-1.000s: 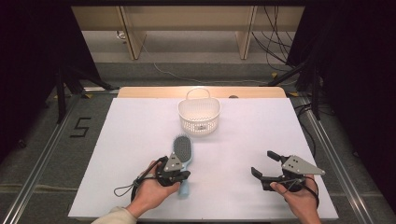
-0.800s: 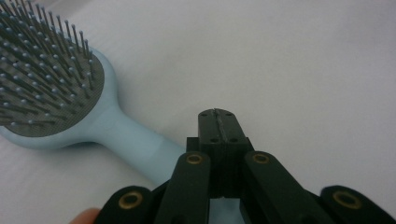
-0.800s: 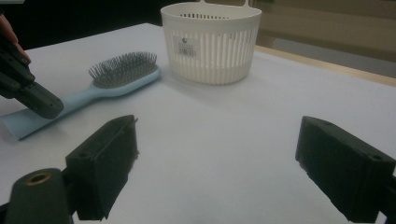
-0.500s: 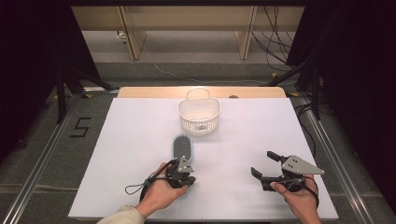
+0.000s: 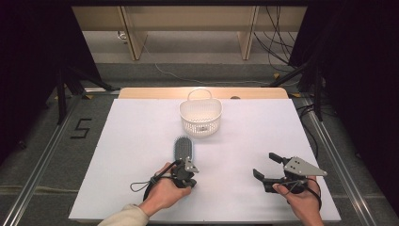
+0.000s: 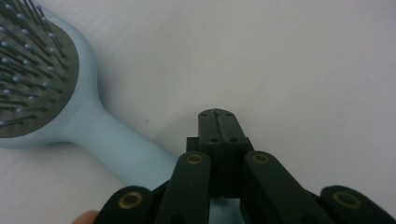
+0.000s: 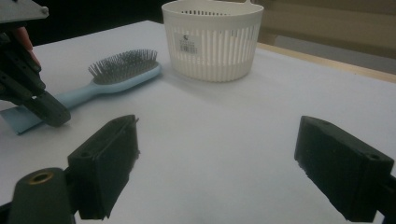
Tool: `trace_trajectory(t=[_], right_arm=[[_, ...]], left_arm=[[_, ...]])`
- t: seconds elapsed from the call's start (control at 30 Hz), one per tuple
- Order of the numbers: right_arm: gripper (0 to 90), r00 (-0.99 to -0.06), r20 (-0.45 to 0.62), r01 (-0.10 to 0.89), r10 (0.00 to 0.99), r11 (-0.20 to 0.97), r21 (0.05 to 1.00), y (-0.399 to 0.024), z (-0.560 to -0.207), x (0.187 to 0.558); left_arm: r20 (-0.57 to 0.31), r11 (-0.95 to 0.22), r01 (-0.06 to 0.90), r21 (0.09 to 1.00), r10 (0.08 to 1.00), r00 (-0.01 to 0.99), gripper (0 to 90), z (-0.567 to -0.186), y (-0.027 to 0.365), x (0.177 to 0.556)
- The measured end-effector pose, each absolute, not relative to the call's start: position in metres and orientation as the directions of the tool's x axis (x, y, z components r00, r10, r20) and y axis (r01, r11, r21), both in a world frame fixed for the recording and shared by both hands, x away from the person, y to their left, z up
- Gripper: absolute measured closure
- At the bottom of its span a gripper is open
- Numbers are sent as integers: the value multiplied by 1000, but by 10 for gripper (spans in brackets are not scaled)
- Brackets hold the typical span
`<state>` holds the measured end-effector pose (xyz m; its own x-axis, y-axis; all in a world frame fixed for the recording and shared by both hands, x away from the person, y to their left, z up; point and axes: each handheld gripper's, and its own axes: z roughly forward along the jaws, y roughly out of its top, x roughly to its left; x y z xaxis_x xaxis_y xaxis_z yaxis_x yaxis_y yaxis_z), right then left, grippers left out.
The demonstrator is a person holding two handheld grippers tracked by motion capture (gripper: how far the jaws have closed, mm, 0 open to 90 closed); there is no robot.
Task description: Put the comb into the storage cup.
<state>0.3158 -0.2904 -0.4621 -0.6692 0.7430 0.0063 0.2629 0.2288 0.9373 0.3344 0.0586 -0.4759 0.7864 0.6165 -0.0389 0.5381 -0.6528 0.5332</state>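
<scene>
Lying beside the closed, empty left gripper (image 5: pixel 187 175), the hairbrush (image 5: pixel 183 149) fronts the white basket (image 5: pixel 201 117); right gripper (image 5: pixel 269 167) gapes.

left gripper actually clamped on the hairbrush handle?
No: the left gripper is shut on nothing, jaws pressed together beside the hairbrush handle.

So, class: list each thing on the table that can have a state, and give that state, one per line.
Light blue plastic hairbrush: lying flat, bristles up, not gripped.
White slotted plastic basket: upright, no contents visible.
Left gripper: shut, empty, beside the brush handle.
Right gripper: open, empty.
</scene>
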Motion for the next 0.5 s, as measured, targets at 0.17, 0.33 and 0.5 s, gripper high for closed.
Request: trace_trajectory(t=[0.17,0.33,0.5], right_arm=[[145,-670,5,262,743,230,937,-291,-462,315],[145,-670,8,262,742,227,938,-291,-462,315],[148,-672,11,263,741,225,938,-292,-462,315]], left_arm=[[-43,-658,549,516,620,783,899,-475,62,335],[-56,-658,569,494,629,775,899,-473,70,335],[-65,-654,585,480,639,767,899,-473,78,334]])
